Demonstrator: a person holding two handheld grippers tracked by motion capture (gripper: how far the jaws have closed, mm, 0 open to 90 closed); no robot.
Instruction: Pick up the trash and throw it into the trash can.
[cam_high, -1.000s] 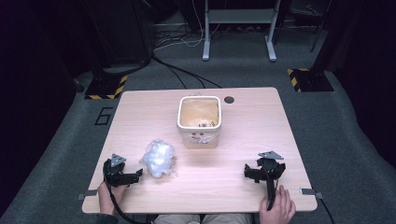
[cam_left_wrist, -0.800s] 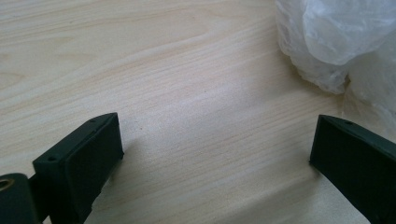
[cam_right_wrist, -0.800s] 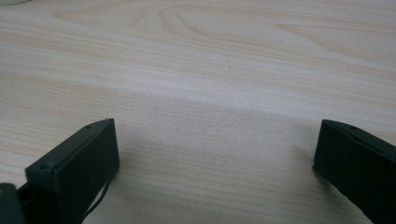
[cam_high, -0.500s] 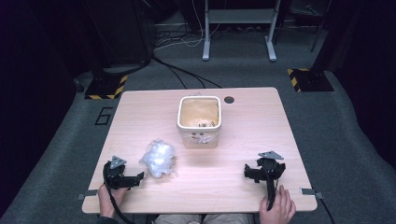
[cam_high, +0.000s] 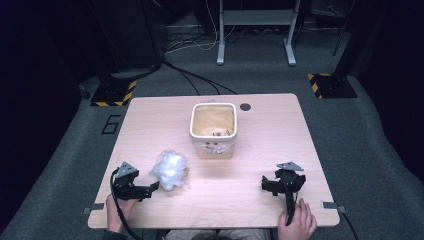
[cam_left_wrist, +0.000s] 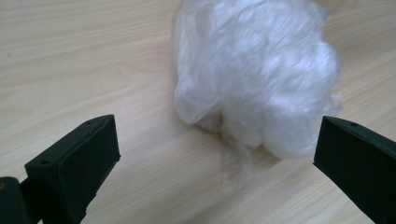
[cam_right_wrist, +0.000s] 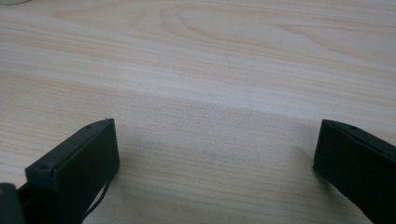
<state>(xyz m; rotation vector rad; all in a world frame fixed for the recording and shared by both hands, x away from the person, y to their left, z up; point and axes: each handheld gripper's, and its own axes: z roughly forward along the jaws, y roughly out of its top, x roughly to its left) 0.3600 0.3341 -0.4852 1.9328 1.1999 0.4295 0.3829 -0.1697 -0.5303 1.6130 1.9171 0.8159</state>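
- There is one crumpled plastic bag (cam_high: 170, 170), one white square tub (cam_high: 213, 129), and two grippers.
- The left gripper (cam_high: 150, 189) sits in the lower left of the high view. Its jaws have just been opening and now stand wide apart, holding nothing. The bag lies just ahead of them, not squeezed.
- The right gripper (cam_high: 272, 186) sits in the lower right. Its jaws are spread wide too, with bare wood between them.
- The table (cam_high: 270, 135) is pale wood with a small dark hole (cam_high: 245, 107) near the top edge.
- The floor (cam_high: 370, 150) is grey carpet. The room behind is dark, with cables (cam_high: 200, 80) and yellow-black striped plates (cam_high: 327, 85).
- The bag is see-through white, scrunched into a puffy ball (cam_left_wrist: 254, 74). It lies left of the middle, below and left of the tub.
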